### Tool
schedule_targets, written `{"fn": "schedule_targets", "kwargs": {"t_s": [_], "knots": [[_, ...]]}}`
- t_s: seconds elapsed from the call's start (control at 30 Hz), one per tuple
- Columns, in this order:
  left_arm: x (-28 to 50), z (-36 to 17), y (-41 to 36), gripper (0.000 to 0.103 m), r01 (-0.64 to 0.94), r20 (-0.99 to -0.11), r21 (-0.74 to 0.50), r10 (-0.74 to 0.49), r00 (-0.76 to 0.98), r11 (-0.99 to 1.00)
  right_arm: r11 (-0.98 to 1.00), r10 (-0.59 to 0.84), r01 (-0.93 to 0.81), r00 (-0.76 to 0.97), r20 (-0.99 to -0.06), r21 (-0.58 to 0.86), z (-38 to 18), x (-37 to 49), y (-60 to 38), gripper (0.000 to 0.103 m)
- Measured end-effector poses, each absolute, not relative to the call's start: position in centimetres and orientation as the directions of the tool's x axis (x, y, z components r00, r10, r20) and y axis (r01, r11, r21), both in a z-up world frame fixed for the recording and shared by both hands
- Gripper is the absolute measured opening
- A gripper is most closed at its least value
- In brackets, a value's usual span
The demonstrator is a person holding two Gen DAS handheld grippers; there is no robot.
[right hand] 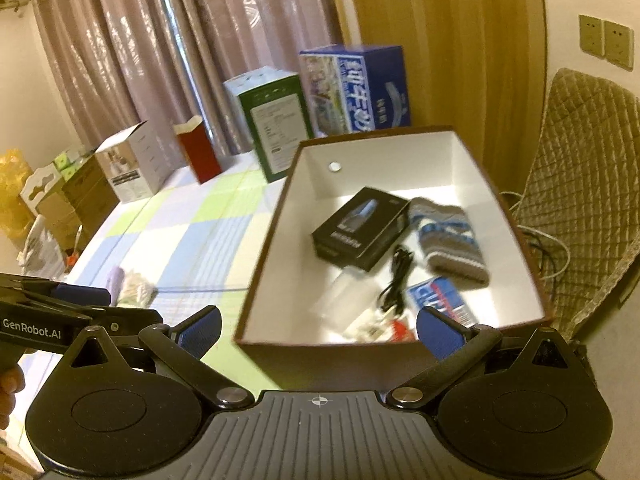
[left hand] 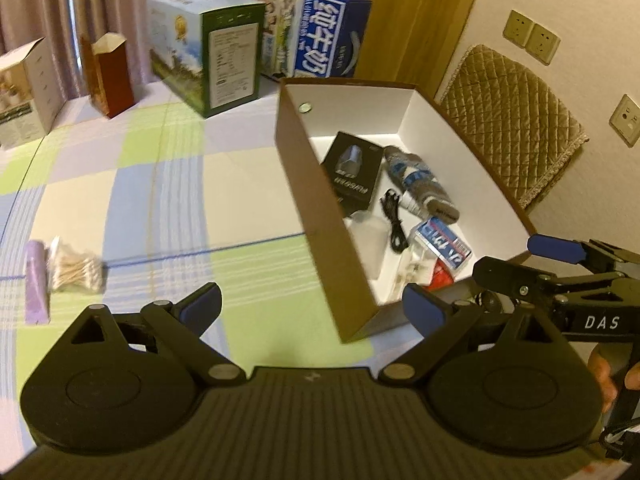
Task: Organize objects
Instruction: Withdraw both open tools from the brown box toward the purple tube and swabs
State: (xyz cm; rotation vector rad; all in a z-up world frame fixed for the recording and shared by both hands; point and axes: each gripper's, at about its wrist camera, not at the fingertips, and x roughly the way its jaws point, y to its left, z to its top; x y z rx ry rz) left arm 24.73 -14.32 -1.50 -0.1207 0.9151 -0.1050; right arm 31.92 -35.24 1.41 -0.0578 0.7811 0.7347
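While both grippers are held wide open and empty, cotton swabs (left hand: 76, 272) and a purple tube (left hand: 36, 280) lie left of the storage box (left hand: 320, 216).
Light, soft swabs are best pinched mid-bundle by the left gripper (left hand: 312, 304); the right gripper (right hand: 320, 324) waits at the box.

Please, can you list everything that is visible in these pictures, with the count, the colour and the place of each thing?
storage box: 1, brown outside, white inside, open on table
black carton: 1, inside box
sock: 1, grey-blue striped, inside box
cable: 1, black, inside box
blue packet: 1, inside box, near end
cotton swabs: 1 bundle, pale, on tablecloth
purple tube: 1, beside swabs
milk cartons: 2, green and blue, far table edge
red box: 1, open
white box: 1, open
chair: 1, quilted tan
left hand-held gripper: 1, open, empty
right hand-held gripper: 1, open, empty
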Motion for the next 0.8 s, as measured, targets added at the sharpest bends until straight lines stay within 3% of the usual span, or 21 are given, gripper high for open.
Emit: {"fn": "schedule_targets", "kwargs": {"t_s": [0.8], "knots": [[17.6,-2.4,-4.4,0.095,-0.048,-0.811,-0.135,-0.083,0.579,0.990,0.676,0.604,-0.702,0.353,-0.715,0.224,-1.0,23.7,-26.3,0.101]]}}
